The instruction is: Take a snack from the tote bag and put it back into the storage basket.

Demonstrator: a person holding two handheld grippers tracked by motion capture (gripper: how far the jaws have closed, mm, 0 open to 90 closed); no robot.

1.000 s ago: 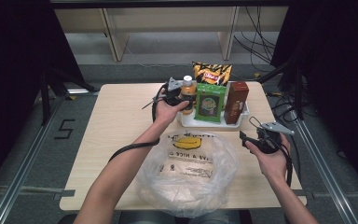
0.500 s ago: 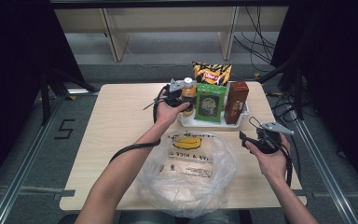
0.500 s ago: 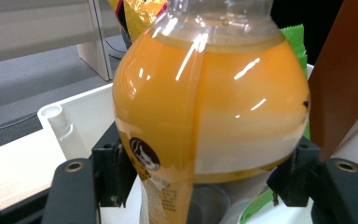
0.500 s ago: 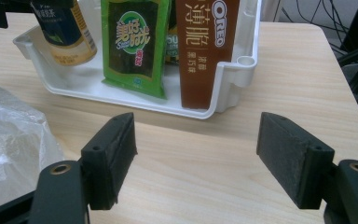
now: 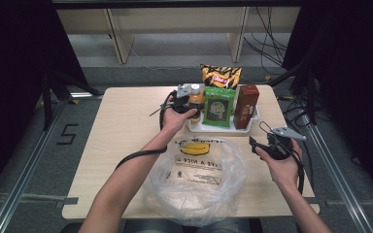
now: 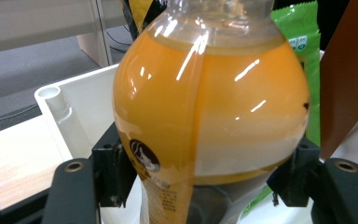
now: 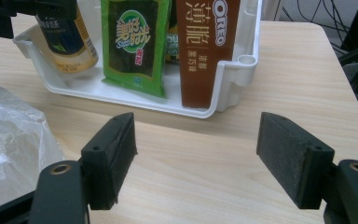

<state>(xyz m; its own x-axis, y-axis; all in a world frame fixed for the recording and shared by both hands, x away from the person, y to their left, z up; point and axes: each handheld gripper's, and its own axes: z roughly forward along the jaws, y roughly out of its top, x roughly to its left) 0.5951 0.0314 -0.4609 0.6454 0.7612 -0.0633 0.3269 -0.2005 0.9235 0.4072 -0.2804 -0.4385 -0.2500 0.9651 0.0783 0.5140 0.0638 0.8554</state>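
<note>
An orange-juice bottle stands at the left end of a white tray at the back of the table. My left gripper is shut on the bottle's lower body, one pad on each side. From above, the left gripper reaches the bottle from the near left. My right gripper hangs open over bare wood just in front of the tray's right end, with nothing between its pads. It sits at the right of the table.
The tray also holds a green snack packet and a brown Oreo box. A chips bag stands behind them. A clear plastic bag with a yellow smiley lies open at the table's near edge, between the forearms.
</note>
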